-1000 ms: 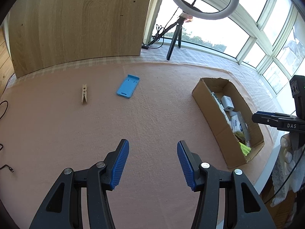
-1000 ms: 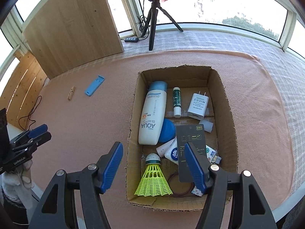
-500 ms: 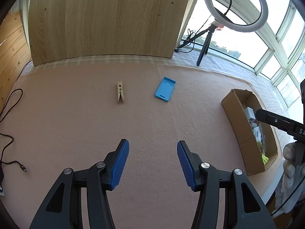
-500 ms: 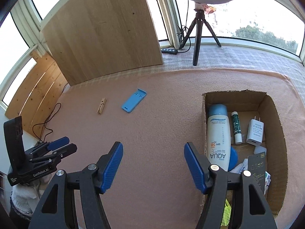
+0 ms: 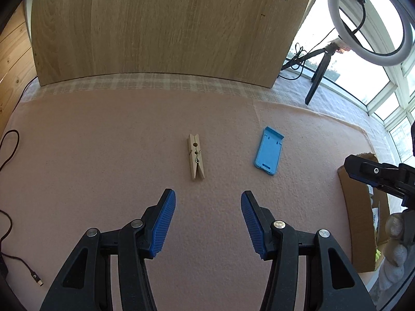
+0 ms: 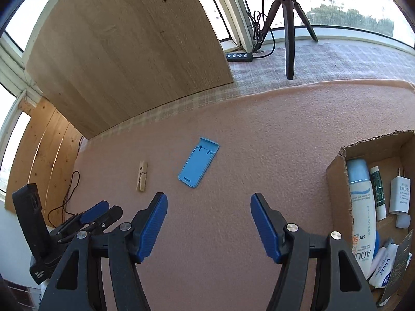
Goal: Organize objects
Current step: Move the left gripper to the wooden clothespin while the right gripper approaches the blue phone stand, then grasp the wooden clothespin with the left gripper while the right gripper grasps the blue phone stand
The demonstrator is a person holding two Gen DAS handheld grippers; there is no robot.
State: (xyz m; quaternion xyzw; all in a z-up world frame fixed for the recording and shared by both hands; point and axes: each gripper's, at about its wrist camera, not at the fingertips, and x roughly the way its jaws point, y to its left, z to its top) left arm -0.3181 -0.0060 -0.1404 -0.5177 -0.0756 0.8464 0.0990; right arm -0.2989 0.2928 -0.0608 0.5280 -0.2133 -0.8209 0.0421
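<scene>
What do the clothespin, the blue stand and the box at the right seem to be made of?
Clothespin: pale unfinished wood, going by its matte look, with a small metal wire spring at the middle.
Blue stand: looks like moulded plastic, smooth and evenly coloured, with slots and a raised lip.
Box: brown corrugated cardboard, matte, with a ragged torn top edge.

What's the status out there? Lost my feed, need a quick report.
Left gripper and right gripper: jaws open, empty. Wooden clothespin and blue phone stand loose on the pink cloth, outside the cardboard box. Nothing blocking either.
</scene>
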